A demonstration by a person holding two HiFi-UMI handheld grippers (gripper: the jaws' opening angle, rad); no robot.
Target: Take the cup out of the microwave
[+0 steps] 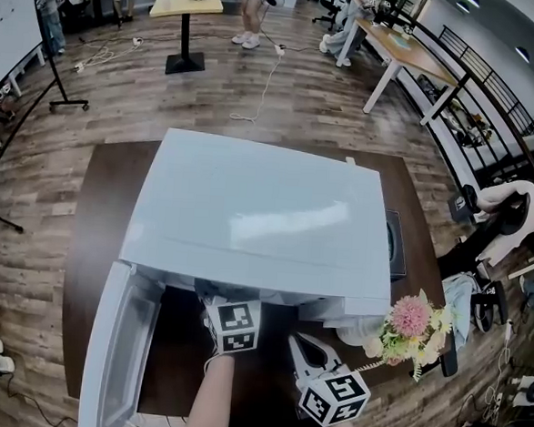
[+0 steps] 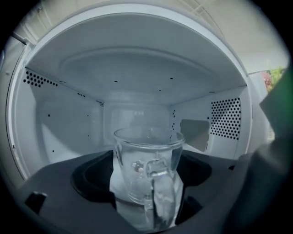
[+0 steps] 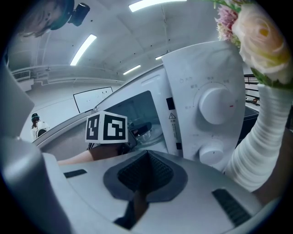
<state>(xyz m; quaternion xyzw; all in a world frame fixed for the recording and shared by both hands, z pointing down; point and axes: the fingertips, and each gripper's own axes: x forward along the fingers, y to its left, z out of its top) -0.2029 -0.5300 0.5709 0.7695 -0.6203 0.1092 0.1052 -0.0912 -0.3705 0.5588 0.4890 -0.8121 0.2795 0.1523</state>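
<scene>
A clear glass cup [image 2: 147, 171] with a handle stands upright on the floor inside the white microwave [image 1: 258, 216], its handle towards the camera. My left gripper [image 2: 146, 196] reaches into the cavity and is open, one jaw on each side of the cup; a strip of white floor shows between the left jaw and the glass. Its marker cube [image 1: 233, 327] shows at the oven's mouth in the head view. My right gripper [image 1: 303, 350] hangs outside by the control panel [image 3: 208, 109], shut with nothing in it.
The microwave door [image 1: 120, 353] hangs open to the left. A white vase [image 3: 258, 141] of pink flowers [image 1: 412, 320] stands close to the right gripper at the oven's front right corner. The dark table [image 1: 103, 215] carries it all; wood floor, desks and people lie beyond.
</scene>
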